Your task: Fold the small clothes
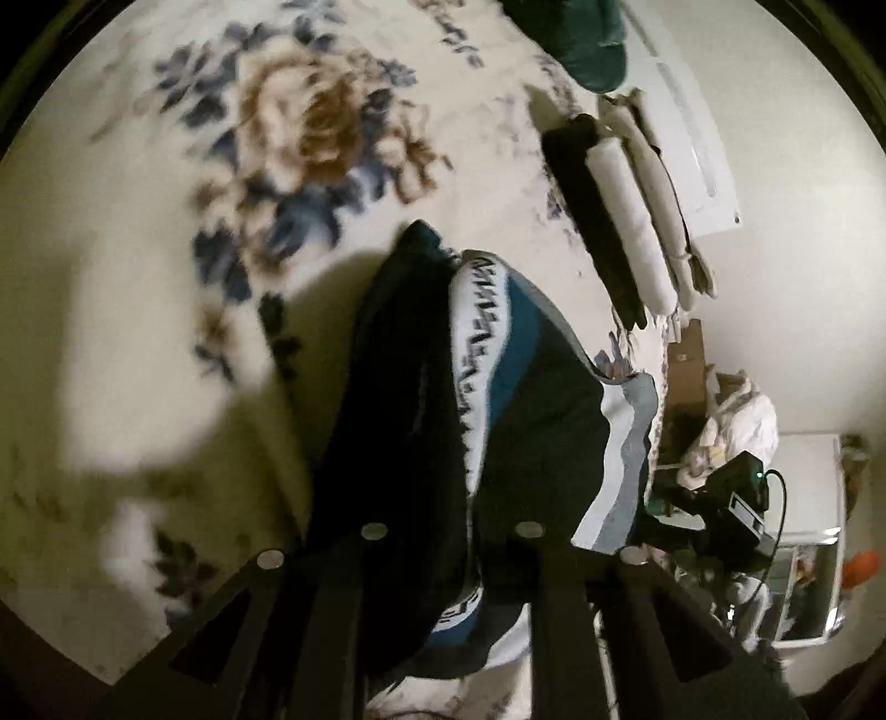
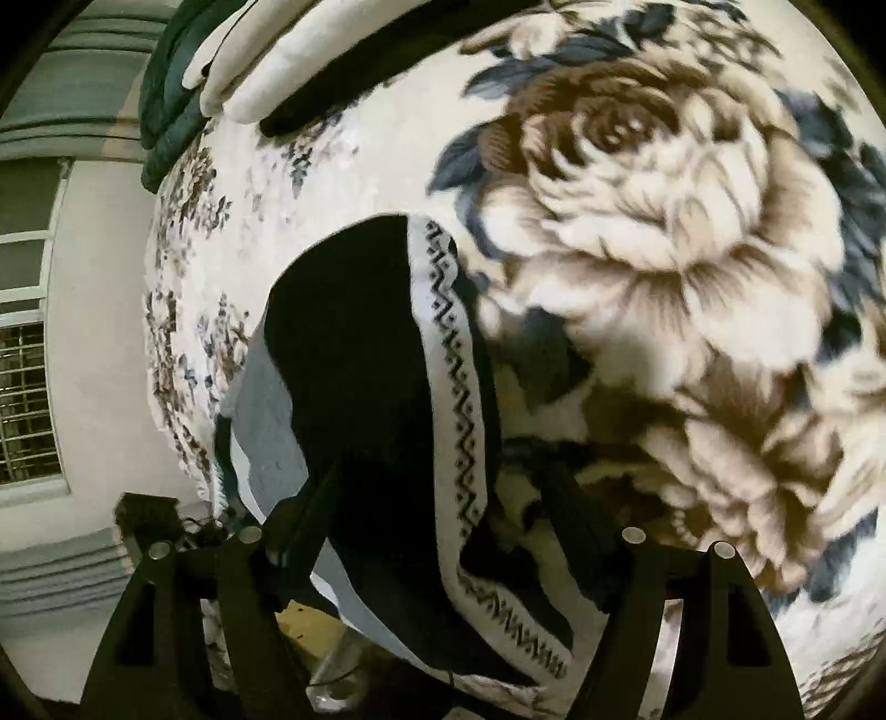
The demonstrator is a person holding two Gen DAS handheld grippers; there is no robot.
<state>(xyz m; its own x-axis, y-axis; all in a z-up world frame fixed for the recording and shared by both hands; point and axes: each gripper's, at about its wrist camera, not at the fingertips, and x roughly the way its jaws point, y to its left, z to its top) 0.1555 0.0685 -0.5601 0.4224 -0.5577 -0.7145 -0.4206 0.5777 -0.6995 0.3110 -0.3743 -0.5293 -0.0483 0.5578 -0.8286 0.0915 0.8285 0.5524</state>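
Observation:
A small dark garment [image 1: 515,399] with a white zigzag-patterned band, a teal panel and grey-white stripes hangs bunched over a floral blanket [image 1: 166,332]. My left gripper [image 1: 451,531] is shut on its near edge, cloth filling the gap between the fingers. In the right wrist view the same garment [image 2: 365,354] drapes between the fingers of my right gripper [image 2: 443,531]. The jaws stand fairly wide, with cloth over the left finger [image 2: 310,498]; the grip itself is hidden.
A row of folded clothes, black [image 1: 592,221] and cream [image 1: 637,221], lies at the blanket's far edge beside a dark green bundle [image 1: 587,44]. They also show in the right wrist view [image 2: 288,61]. Boxes and a camera rig [image 1: 736,509] stand off the blanket's side.

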